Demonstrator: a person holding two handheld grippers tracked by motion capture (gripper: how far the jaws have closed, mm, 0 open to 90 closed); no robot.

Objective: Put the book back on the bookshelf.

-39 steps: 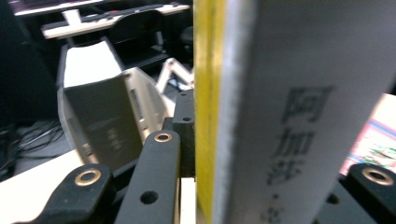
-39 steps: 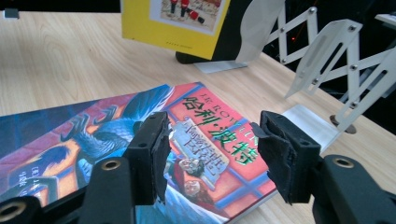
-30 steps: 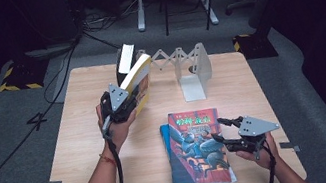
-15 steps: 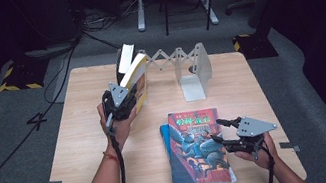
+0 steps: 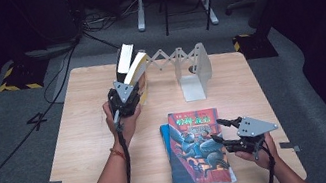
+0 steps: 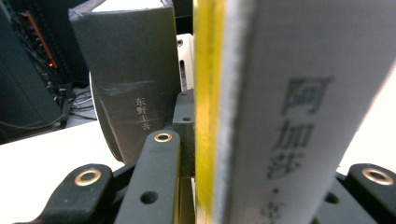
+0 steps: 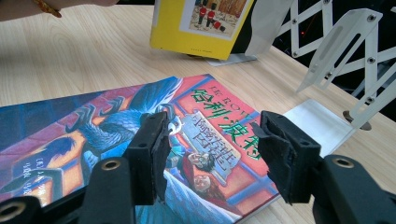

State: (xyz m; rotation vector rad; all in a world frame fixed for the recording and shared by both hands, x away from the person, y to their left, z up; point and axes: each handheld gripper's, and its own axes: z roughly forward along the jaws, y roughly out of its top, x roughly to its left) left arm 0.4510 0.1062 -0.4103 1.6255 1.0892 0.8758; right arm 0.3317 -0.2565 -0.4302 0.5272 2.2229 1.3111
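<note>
— Two risks? The left tongs [image 5: 126,95] clenched the yellow book [image 5: 139,73] at the desk's [image 5: 82,136] eleven o'clock, beside the dark book [image 5: 123,58].
— It could topple it. The right tongs [image 7: 210,154] hung released.

We see a bright desk [image 5: 85,151] with a dark room around it. Up close, the yellow book [image 6: 280,112] looks blurry, and the desk beside it glares white.

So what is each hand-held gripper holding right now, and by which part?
The left hand-held gripper clamps the yellow book by its lower edge. The right hand-held gripper holds nothing, jaws open above the red book.
</note>
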